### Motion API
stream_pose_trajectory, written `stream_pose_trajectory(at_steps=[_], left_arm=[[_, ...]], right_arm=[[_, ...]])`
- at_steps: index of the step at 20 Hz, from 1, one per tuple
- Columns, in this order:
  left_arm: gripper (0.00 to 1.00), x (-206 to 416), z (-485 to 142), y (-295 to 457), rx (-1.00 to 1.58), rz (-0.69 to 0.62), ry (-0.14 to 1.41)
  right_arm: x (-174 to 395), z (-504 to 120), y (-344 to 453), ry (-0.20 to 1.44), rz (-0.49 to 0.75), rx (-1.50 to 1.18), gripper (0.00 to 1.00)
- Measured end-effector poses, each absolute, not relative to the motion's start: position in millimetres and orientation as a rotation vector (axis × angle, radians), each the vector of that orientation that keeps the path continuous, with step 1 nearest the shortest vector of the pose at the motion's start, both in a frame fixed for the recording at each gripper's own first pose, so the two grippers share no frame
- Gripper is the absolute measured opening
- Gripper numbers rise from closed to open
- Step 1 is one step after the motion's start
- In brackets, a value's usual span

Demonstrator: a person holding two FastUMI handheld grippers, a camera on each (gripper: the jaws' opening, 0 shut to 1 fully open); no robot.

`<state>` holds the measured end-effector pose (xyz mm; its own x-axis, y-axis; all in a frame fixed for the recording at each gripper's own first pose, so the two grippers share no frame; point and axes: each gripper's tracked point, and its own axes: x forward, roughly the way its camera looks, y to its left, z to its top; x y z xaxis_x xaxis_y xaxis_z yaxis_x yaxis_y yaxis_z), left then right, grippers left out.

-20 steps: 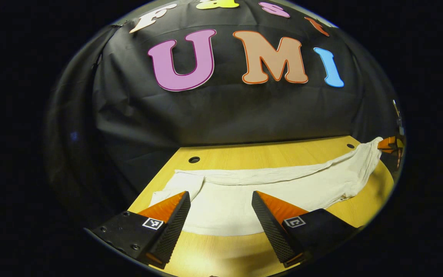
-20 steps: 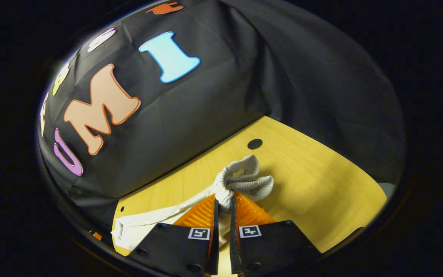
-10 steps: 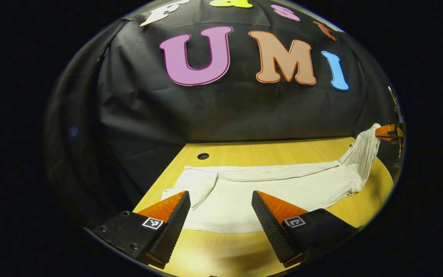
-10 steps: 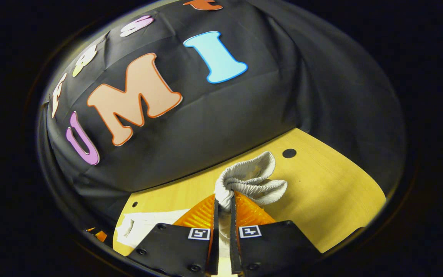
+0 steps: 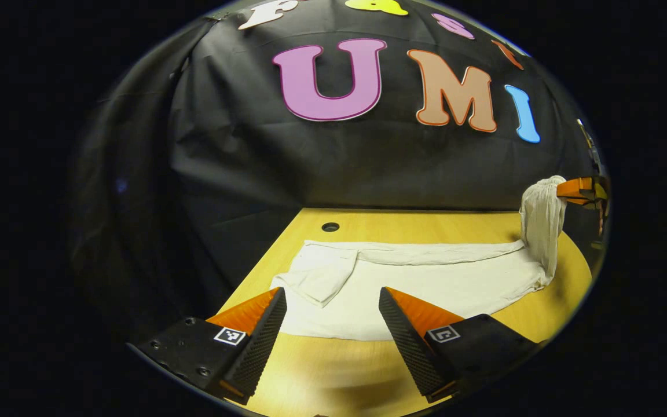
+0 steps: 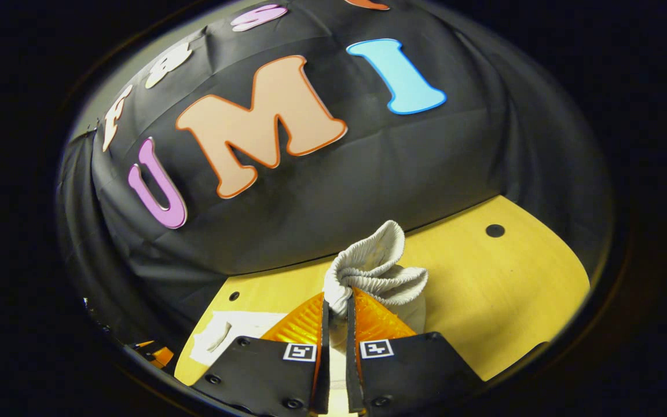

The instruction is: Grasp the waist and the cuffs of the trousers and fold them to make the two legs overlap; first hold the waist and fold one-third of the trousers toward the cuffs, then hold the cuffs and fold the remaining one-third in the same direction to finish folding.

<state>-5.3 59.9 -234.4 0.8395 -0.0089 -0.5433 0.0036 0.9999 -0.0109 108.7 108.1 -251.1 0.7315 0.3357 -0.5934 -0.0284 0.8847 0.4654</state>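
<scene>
Cream trousers (image 5: pixel 426 284) lie stretched across the yellow wooden table (image 5: pixel 333 376), legs overlapping, with the cuff end folded over at the left (image 5: pixel 319 275). My left gripper (image 5: pixel 332 304) hovers open just above the near edge of the cuff end, nothing between its fingers. The right gripper (image 5: pixel 579 190) shows at the far right of the left gripper view, lifting the waist end so the cloth hangs down. In the right gripper view my right gripper (image 6: pixel 336 301) is shut on the ribbed waistband (image 6: pixel 377 269), which bunches out above the fingertips.
Round holes sit in the table top near the back corners (image 5: pixel 330 226) (image 6: pixel 494 230). The black booth cloth rises right behind the table's far edge. Bare wood lies in front of the trousers and to the right of the waistband.
The right gripper has raised the waist end higher off the table, so that end now hangs. The left gripper stayed open while its view drifted left along the trousers.
</scene>
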Motion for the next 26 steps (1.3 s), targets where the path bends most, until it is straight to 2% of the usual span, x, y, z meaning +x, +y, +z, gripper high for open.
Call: stream_pose_trajectory(at_steps=[7,12,15,16,18,19,20,23,24,26], left_arm=[[0.97,-32.2,-233.9,100.4,-0.004,0.058,0.591],[0.97,-47.3,-240.6,117.4,0.005,0.088,0.61],[0.97,-47.8,-246.0,126.2,0.002,0.095,0.619],[0.97,-48.1,-248.3,128.5,-0.004,0.097,0.622],[0.97,-44.6,-255.8,132.4,-0.024,0.099,0.629],[0.97,-42.1,-259.5,133.4,-0.037,0.098,0.634],[0.98,-39.6,-262.7,135.1,-0.047,0.097,0.64],[0.97,-27.7,-272.5,143.9,-0.078,0.081,0.642],[0.97,-20.9,-276.8,145.9,-0.093,0.071,0.642],[0.97,-5.9,-284.9,147.4,-0.127,0.041,0.646]], right_arm=[[86.2,-285.0,190.5,0.802,0.349,0.405,0.13],[84.8,-332.4,222.1,0.927,0.431,0.327,0.13],[87.6,-327.1,218.6,0.995,0.447,0.263,0.14],[88.5,-325.0,217.0,1.005,0.45,0.24,0.18],[89.4,-317.1,218.7,1.016,0.472,0.221,0.21],[90.7,-316.0,218.9,1.018,0.486,0.219,0.27],[93.1,-310.5,216.9,1.023,0.497,0.223,0.39],[97.4,-297.2,209.8,1.004,0.513,0.224,0.95],[103.1,-290.8,203.6,0.998,0.507,0.216,0.91],[111.0,-281.6,194.2,0.987,0.494,0.219,0.91]])
